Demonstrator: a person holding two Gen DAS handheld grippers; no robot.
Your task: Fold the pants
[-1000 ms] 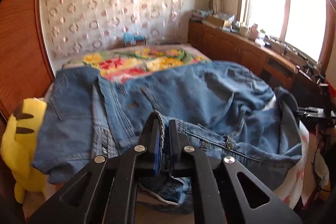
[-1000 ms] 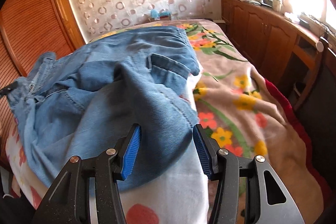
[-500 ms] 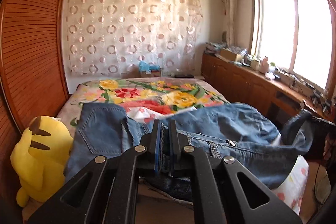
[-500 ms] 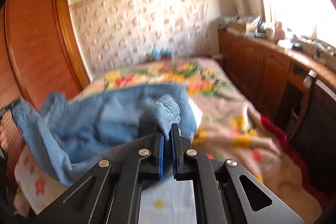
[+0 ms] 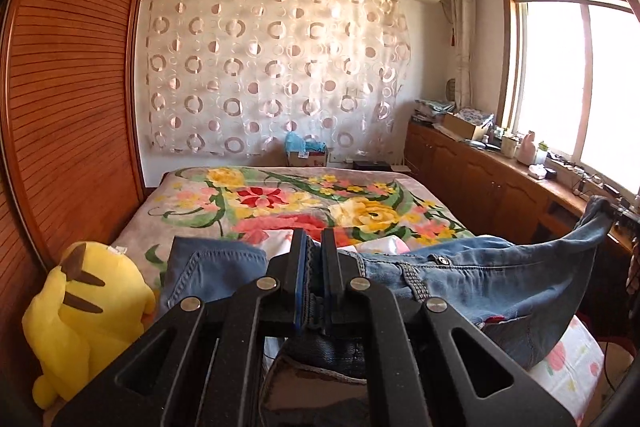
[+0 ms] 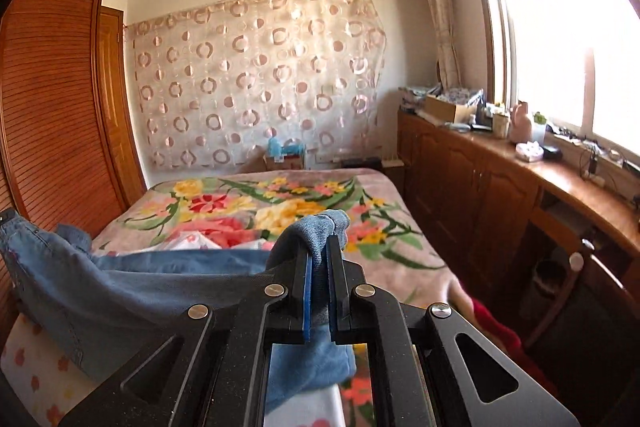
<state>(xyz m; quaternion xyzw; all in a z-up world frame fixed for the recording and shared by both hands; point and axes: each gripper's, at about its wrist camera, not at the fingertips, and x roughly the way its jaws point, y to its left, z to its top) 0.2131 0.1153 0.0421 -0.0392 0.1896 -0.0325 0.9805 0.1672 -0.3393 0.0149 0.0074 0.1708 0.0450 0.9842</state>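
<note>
A: Two grippers are seen, one in each view. In the left wrist view, what is held by the left gripper (image 5: 315, 259)?

B: The jaws are closed almost fully, and a fold of the pants (image 5: 496, 279) near the waistband is pinched between the blue pads. The denim is drawn through the narrow gap and hangs below the fingers.

A: And where are the pants placed relative to that claw?

B: The waistband, with a metal button on it, is stretched away to the right of the fingertips. A further edge is raised toward the far right of the frame. A flat denim panel is seen just left of the fingers, above the floral blanket (image 5: 280, 199). A yellow plush toy (image 5: 84, 311) is set at the lower left, apart from the cloth.

A: In the right wrist view?

B: The right gripper (image 6: 319, 255) is likewise closed tight, and a bunched tuft of the pants (image 6: 120, 291) is clamped between its pads, with a knob of fabric pushed up past the fingertips. The rest of the denim is spread to the left, lifted off the bed, and a raised corner is seen at the far left edge. More fabric is draped beneath the claw, over a white flowered sheet (image 6: 40, 367).
</note>
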